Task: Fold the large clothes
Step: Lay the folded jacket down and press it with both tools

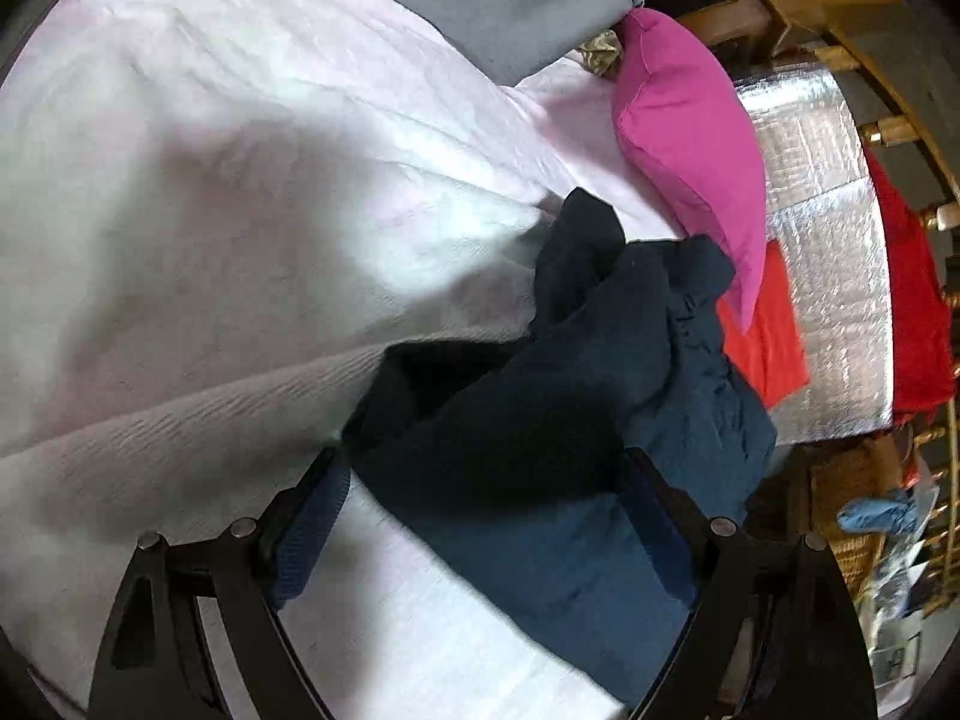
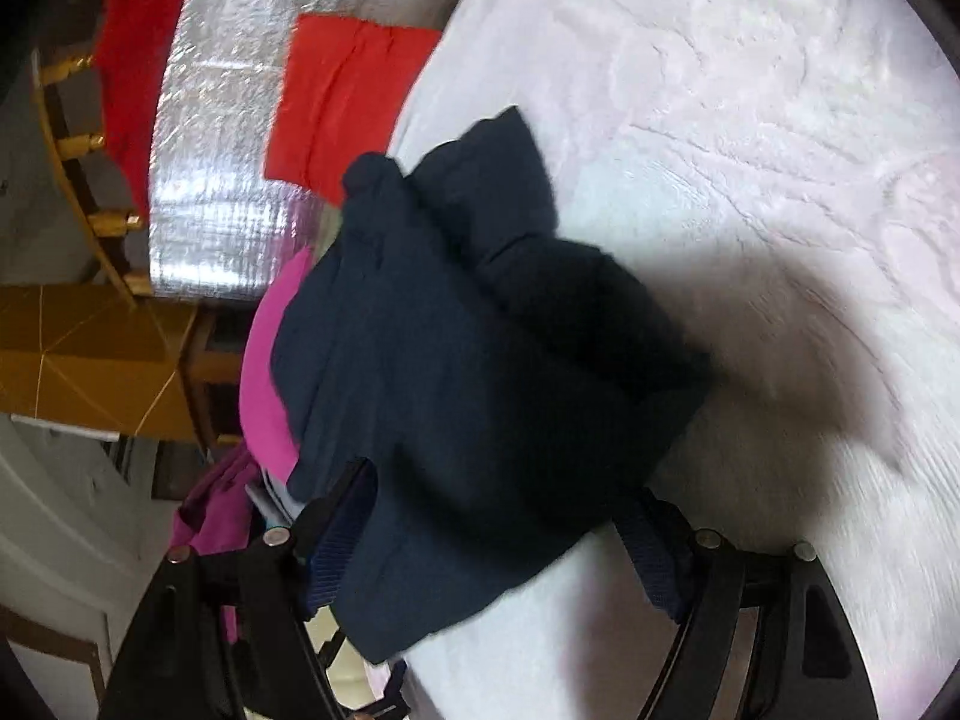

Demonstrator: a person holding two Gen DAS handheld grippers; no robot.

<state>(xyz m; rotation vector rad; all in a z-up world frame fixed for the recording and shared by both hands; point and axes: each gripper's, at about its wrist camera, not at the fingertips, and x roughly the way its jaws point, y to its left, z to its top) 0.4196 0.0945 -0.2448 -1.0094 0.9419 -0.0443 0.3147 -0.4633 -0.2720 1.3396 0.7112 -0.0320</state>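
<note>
The dark blue garment (image 1: 540, 420) lay bunched on the white bed cover (image 1: 210, 240), close to the pink pillow (image 1: 690, 138) and the bed's edge. Both the left tongs (image 1: 486, 516) and the right tongs (image 2: 498, 540) were held wide apart, with cloth between them but not clamped. The garment should be pulled flat toward the open white middle, away from the edge.

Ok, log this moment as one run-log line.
stage: fold not begun | navy garment: bunched on white bedspread | left gripper: open over it | right gripper: open over it
</note>
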